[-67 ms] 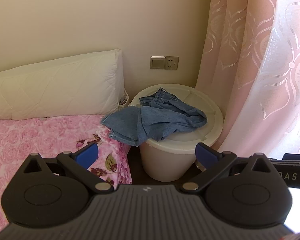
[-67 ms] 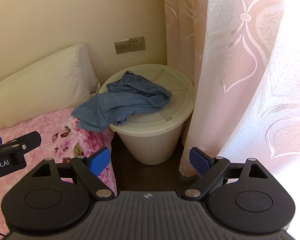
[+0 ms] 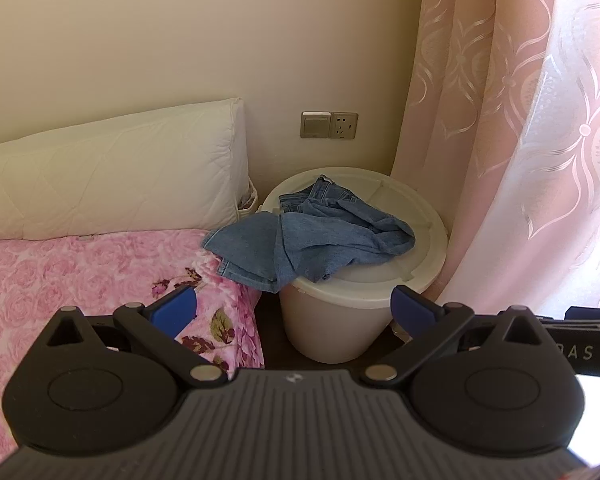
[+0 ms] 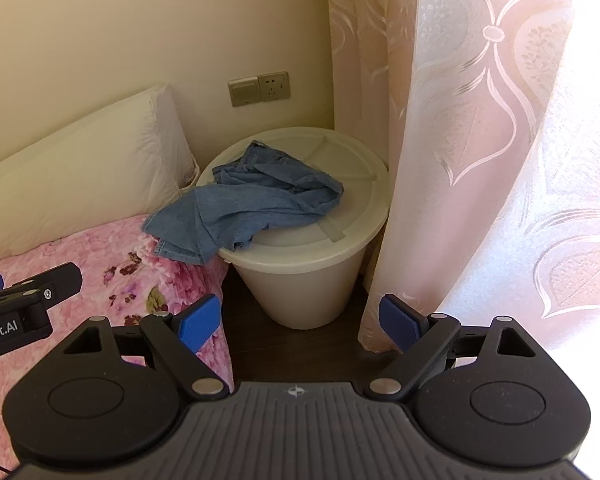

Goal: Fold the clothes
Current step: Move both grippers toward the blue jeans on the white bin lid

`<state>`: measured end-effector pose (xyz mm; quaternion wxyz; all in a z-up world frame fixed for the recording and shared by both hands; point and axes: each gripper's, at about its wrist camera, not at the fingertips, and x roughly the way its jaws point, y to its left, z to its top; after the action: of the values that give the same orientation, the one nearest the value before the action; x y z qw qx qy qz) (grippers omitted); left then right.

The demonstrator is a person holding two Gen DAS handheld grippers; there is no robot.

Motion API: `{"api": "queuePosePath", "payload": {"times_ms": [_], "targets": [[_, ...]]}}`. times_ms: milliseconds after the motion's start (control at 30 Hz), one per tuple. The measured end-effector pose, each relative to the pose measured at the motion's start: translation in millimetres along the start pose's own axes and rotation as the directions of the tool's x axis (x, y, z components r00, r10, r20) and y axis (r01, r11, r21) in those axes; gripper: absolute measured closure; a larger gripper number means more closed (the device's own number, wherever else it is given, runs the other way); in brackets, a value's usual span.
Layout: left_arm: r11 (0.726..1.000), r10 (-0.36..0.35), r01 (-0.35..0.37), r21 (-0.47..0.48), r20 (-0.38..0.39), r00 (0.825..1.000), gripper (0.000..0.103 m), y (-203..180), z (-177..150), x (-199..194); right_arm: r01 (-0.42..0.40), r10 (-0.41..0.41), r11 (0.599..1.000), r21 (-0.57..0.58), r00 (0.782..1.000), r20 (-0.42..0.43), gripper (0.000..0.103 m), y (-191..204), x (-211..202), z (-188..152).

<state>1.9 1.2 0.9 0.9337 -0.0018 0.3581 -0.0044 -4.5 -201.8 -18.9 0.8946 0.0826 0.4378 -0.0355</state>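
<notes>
A crumpled pair of blue jeans [image 3: 312, 236] lies on the lid of a white bucket [image 3: 416, 276], one leg hanging over onto the bed edge; it also shows in the right wrist view [image 4: 255, 204]. My left gripper [image 3: 293, 312] is open and empty, held back from the bucket. My right gripper [image 4: 300, 322] is open and empty, over the dark floor in front of the bucket [image 4: 300, 292]. The left gripper's side shows at the left of the right wrist view [image 4: 23, 300].
A bed with a pink floral cover [image 3: 79, 276] is at the left, with a white pillow [image 3: 111, 176] against the wall. A pink curtain [image 4: 480, 140] hangs close on the right of the bucket. A wall socket [image 3: 330, 125] is behind.
</notes>
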Motion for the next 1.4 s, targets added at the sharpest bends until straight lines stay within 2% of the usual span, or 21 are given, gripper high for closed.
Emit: {"api": "queuePosePath", "payload": {"times_ms": [300, 600, 1400], "targets": [[1.000, -0.005, 0.005, -0.004, -0.002, 1.000, 0.001, 7.2, 2.6, 13.8, 0.018, -0.018, 1.000, -0.012, 1.000, -0.012, 0.014, 12.0, 6.0, 4.3], [1.000, -0.019, 0.019, -0.013, 0.001, 1.000, 0.001, 14.5, 1.1, 27.3, 0.026, -0.026, 1.000, -0.004, 1.000, -0.004, 0.014, 18.3, 29.1, 5.4], [0.998, -0.017, 0.016, -0.053, -0.019, 1.000, 0.001, 58.2, 16.6, 53.6, 0.023, -0.023, 0.999, -0.035, 1.000, -0.009, 0.013, 55.8, 56.8, 26.1]]}}
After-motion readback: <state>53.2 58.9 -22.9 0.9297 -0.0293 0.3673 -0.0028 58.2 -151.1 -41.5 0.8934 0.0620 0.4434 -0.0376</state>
